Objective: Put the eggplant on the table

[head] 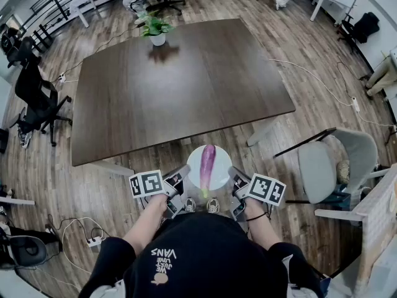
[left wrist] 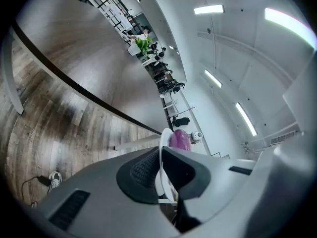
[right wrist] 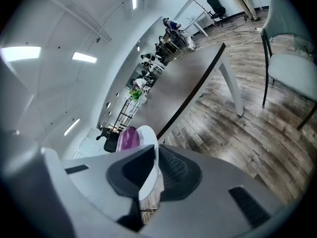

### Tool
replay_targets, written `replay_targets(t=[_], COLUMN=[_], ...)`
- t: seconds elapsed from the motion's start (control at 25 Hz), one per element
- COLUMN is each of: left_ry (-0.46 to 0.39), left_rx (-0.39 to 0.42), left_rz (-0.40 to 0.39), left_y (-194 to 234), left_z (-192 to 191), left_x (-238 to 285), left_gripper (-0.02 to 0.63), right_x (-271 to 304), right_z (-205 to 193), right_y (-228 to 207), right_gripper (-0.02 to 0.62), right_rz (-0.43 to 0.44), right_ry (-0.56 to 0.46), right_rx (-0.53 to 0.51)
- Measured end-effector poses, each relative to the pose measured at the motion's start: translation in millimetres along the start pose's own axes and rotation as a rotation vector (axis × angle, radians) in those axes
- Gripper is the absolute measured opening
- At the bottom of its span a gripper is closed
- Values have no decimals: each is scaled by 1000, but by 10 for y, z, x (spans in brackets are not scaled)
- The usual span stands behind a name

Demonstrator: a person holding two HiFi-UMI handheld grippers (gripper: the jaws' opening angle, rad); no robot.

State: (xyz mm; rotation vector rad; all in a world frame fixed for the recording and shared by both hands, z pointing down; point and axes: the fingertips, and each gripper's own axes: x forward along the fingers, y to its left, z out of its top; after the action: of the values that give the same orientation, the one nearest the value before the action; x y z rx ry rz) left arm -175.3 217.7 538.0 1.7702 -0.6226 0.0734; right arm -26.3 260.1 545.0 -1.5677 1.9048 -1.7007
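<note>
A purple eggplant (head: 207,161) lies on a round white plate (head: 195,164) that I carry in the air over the wooden floor, just short of the dark brown table (head: 180,82). My left gripper (head: 180,177) is shut on the plate's left rim, and my right gripper (head: 233,177) is shut on its right rim. In the left gripper view the plate (left wrist: 162,142) stands edge-on between the pads, with the eggplant (left wrist: 179,139) behind it. The right gripper view shows the plate (right wrist: 147,135) clamped the same way, the eggplant (right wrist: 127,138) beside it.
A small potted plant (head: 155,30) stands at the table's far edge. A grey chair (head: 332,163) is at the right, a black office chair (head: 37,101) at the left. Cables run over the floor. My shoes (head: 200,206) show below the plate.
</note>
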Motion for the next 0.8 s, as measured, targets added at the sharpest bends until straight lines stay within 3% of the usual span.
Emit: replay_targets(t=[0.8], left_ry=[-6], left_rx=[-5], left_rz=[-6], left_y=[9], left_z=[1], left_x=[-2], left_gripper=[28], right_x=[-9], right_z=[7], right_y=[18], right_gripper=[35], right_rz=[34], right_ry=[-23], right_rx=[35])
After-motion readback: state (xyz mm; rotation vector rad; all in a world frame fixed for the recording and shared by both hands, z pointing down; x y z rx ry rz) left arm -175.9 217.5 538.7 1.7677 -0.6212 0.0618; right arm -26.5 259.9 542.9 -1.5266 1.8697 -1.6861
